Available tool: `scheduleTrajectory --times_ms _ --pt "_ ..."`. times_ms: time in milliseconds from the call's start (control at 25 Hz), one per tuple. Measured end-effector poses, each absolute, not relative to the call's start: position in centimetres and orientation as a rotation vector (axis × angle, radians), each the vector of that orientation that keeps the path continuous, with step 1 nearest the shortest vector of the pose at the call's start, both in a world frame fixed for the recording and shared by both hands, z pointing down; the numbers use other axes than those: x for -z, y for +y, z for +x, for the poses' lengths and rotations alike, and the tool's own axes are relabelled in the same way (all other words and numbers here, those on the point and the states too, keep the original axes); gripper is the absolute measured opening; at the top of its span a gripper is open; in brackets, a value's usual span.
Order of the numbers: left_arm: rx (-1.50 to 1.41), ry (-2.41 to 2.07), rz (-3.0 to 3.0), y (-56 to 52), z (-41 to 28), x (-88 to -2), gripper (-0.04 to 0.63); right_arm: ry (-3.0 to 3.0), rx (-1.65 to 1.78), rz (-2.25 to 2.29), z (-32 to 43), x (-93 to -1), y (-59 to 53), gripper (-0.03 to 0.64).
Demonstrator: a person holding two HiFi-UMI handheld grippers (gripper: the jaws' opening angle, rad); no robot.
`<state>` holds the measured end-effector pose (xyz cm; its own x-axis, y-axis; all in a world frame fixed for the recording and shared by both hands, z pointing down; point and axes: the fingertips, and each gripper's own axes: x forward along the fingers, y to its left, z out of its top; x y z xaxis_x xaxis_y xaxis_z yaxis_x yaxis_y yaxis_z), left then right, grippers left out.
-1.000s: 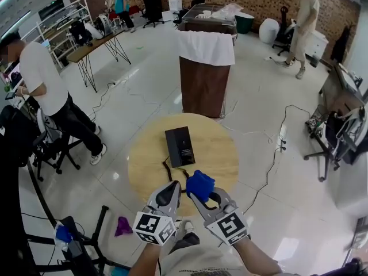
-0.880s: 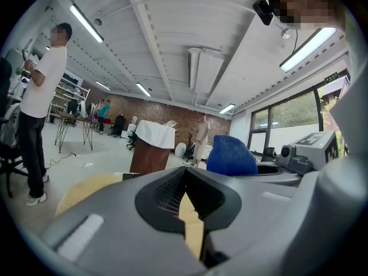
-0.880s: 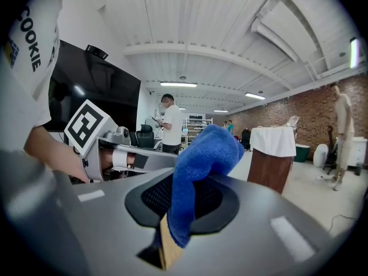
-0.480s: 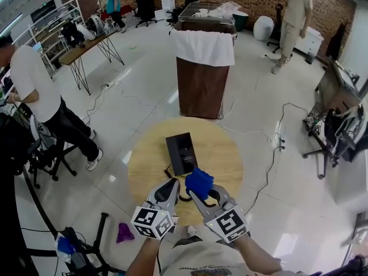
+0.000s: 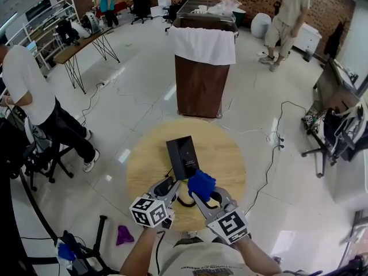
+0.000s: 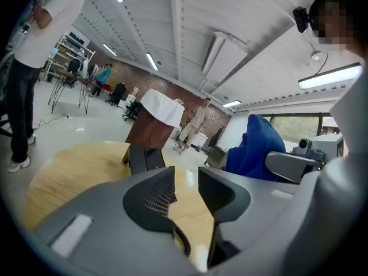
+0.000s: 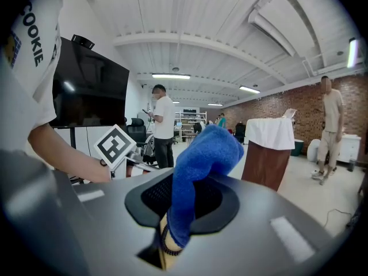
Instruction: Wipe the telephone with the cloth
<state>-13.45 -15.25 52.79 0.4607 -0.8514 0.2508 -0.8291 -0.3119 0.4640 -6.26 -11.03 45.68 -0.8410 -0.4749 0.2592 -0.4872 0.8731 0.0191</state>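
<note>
Light wood round table (image 5: 144,171) carried the black telephone (image 5: 183,157) near its middle, just beyond both grippers. Left gripper (image 6: 185,184) sat low over the near edge, its jaws just opened to a moderate gap, with only table top showing between them. Right gripper (image 7: 183,211) was clamped on the bunched blue cloth (image 5: 201,184), close to the telephone's near end.

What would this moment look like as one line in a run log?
left gripper: jaws just opening, nothing held between them | right gripper: shut on blue cloth | telephone: on round table, just ahead
</note>
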Motion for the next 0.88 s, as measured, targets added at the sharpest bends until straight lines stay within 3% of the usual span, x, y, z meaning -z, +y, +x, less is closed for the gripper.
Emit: scheduleTrajectory --times_ms 480,880 --pt "0.103 -1.182 2.039 -22.6 -17.8 -61.4 0.201 -2.704 -0.138 0.818 -5.6 -47.9 -13.8 0.060" --pt "0.060 -1.043 2.001 -25.9 -18.1 -65.1 0.202 -2.658 -0.182 0.858 -5.2 -48.8 -15.4 0.060"
